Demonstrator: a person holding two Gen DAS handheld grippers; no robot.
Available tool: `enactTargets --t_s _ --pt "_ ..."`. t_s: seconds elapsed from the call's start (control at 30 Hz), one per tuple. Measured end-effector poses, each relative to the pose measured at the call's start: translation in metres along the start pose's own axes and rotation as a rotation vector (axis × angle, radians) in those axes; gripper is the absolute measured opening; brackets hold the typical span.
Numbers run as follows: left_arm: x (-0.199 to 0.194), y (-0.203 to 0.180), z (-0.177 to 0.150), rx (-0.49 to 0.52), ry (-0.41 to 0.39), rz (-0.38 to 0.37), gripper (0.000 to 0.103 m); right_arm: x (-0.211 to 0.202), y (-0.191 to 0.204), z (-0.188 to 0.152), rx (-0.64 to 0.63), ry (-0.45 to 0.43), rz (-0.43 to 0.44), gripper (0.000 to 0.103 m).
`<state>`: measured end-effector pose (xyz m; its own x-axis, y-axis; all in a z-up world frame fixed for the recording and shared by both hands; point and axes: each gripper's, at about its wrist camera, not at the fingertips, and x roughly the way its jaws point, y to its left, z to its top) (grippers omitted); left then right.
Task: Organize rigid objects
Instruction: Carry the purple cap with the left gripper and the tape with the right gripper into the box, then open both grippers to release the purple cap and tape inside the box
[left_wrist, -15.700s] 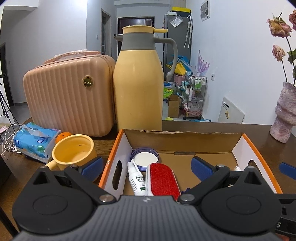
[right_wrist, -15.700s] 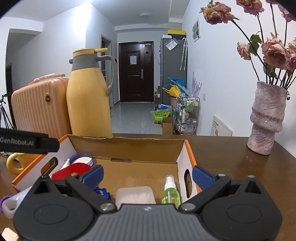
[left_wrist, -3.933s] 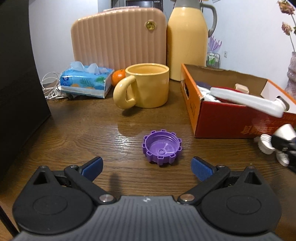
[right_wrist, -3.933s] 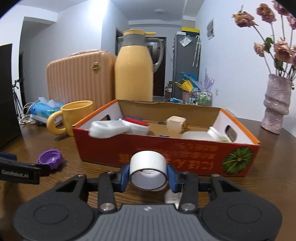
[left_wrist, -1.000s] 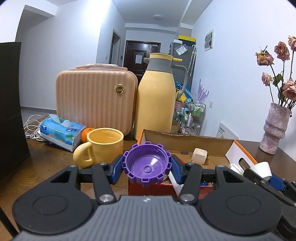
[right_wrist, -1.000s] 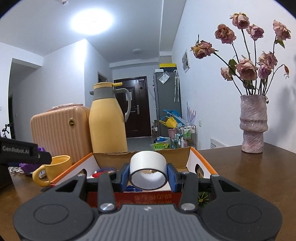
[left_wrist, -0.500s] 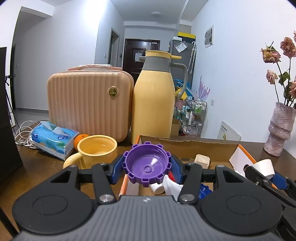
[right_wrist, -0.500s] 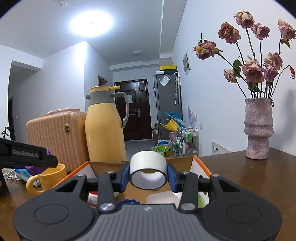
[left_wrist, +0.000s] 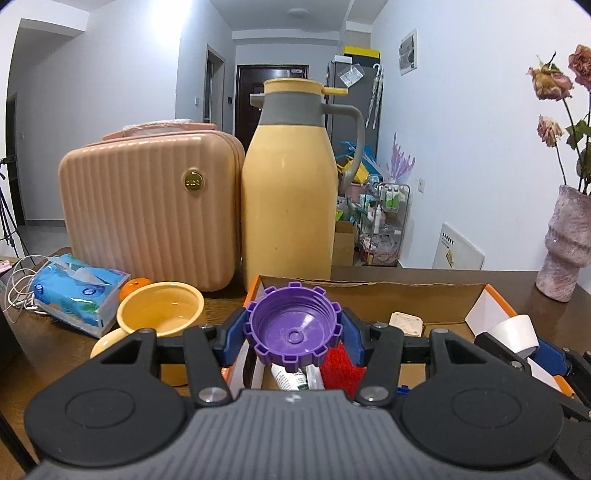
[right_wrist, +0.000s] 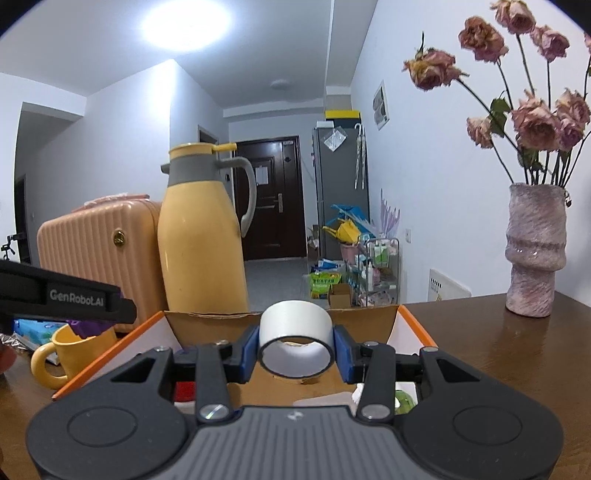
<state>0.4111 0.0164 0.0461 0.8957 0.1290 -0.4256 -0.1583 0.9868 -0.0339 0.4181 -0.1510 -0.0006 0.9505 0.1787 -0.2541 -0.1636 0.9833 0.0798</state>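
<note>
Above the cardboard box (left_wrist: 369, 291), left gripper (left_wrist: 293, 334) clamping purple cap (left_wrist: 293, 328), right gripper (right_wrist: 295, 349) clamping tape roll (right_wrist: 294, 334).

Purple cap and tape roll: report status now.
Left gripper shut on purple cap. Right gripper shut on tape roll. Both held above the cardboard box. Nothing blocking.
</note>
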Motion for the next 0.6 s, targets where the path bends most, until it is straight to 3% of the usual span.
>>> enactTargets --t_s 0.33,0.37,0.4,0.43,0.5,0.57,0.6 --pt "0.028 -0.006 0.003 0.046 0.044 -0.003 0.058 0.025 -0.005 0.003 -0.026 0.081 -0.001 0.042" --pt "0.03 -0.006 0.003 0.052 0.052 -0.004 0.064 0.026 -0.005 0.003 -0.03 0.093 0.005 0.042" --pt "0.032 -0.007 0.003 0.058 0.063 -0.006 0.087 0.027 -0.005 0.003 -0.032 0.108 0.015 0.042" --pt "0.033 -0.007 0.003 0.06 0.072 -0.007 0.102 0.028 -0.005 0.003 -0.034 0.122 0.024 0.042" --pt "0.034 -0.005 0.002 0.053 0.083 0.005 0.103 0.028 -0.006 0.003 -0.04 0.134 0.029 0.051" --pt "0.029 -0.001 0.003 0.04 0.046 0.015 0.103 0.027 -0.005 0.003 -0.043 0.13 0.018 0.082" --pt "0.026 0.0 0.004 0.038 0.038 0.011 0.103 0.026 -0.005 0.003 -0.04 0.12 0.01 0.089"
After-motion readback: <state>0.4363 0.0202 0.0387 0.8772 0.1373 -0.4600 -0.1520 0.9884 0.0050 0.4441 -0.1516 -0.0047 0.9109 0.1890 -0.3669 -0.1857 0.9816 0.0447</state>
